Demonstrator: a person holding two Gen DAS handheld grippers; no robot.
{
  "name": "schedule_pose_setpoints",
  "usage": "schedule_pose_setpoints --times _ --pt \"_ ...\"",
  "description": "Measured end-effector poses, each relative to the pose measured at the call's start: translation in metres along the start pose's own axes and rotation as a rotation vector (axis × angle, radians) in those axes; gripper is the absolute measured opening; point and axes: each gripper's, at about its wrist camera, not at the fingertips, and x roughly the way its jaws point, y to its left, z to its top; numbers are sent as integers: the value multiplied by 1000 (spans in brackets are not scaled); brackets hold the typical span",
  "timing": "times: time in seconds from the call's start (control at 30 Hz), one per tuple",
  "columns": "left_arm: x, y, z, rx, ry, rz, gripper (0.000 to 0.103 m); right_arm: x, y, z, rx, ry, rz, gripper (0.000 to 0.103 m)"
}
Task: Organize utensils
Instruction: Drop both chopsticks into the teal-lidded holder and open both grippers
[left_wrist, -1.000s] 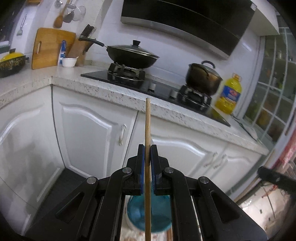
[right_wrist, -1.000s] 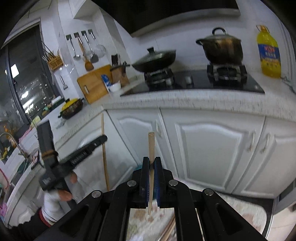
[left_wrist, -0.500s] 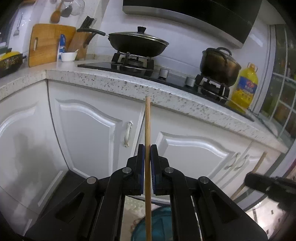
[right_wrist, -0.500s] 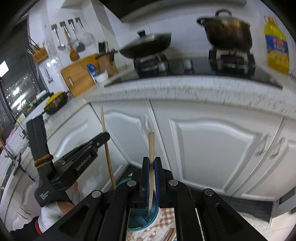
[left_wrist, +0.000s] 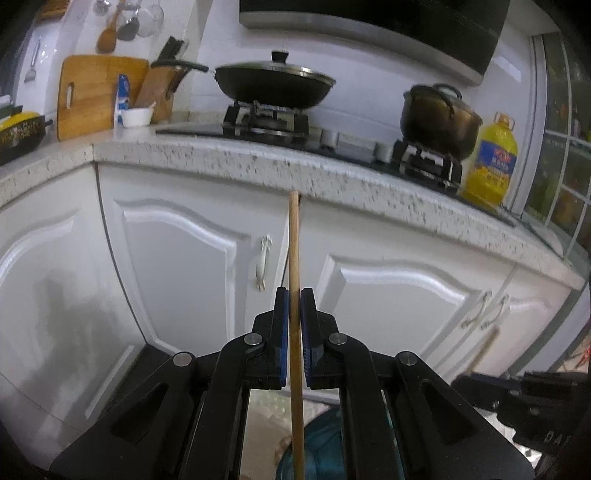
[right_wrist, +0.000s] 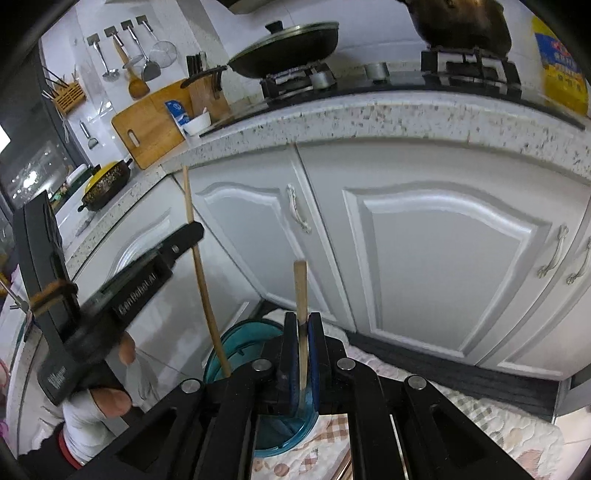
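You are holding one chopstick (left_wrist: 294, 258) in the left gripper (left_wrist: 294, 295), jaws clamping it upright. The right gripper (right_wrist: 303, 317) jaws are pinching a second chopstick (right_wrist: 300, 291). Both are hanging over the teal cup (right_wrist: 236, 343) beside the cabinets (right_wrist: 443, 251).

Left hand-held gripper (left_wrist: 294, 295) and right hand-held gripper (right_wrist: 303, 319) clamped, angled downward.

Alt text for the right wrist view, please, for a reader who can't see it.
The right gripper is shut on a wooden chopstick above a teal holder. At left, the left gripper, in a gloved hand, holds a second chopstick reaching into the holder. White cabinets stand behind.
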Motion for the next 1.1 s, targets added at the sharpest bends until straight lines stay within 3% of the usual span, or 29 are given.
schedule_pose_setpoints --times 0.07,0.13,0.27,0.33,0.4,0.57,1.1 --pt "-2 -1 -6 4 5 -1 5 3 -2 -3 8 23 0 14" --pt "-5 -3 -11 11 16 -11 5 3 -4 -7 14 26 1 35" --pt "-8 -8 -17 37 56 -23 6 -3 -5 -15 38 19 14 35" --pt "-12 -9 -19 44 68 -26 13 -5 -6 -20 44 19 13 35" --pt "-17 -7 -22 29 82 -38 28 -8 -7 -29 50 26 13 36" --pt "-32 -5 -30 12 110 -45 35 -16 -6 -48 60 39 5 37" --pt "-102 -33 -79 98 158 -25 38 -68 6 -100 59 -20 -107 42"
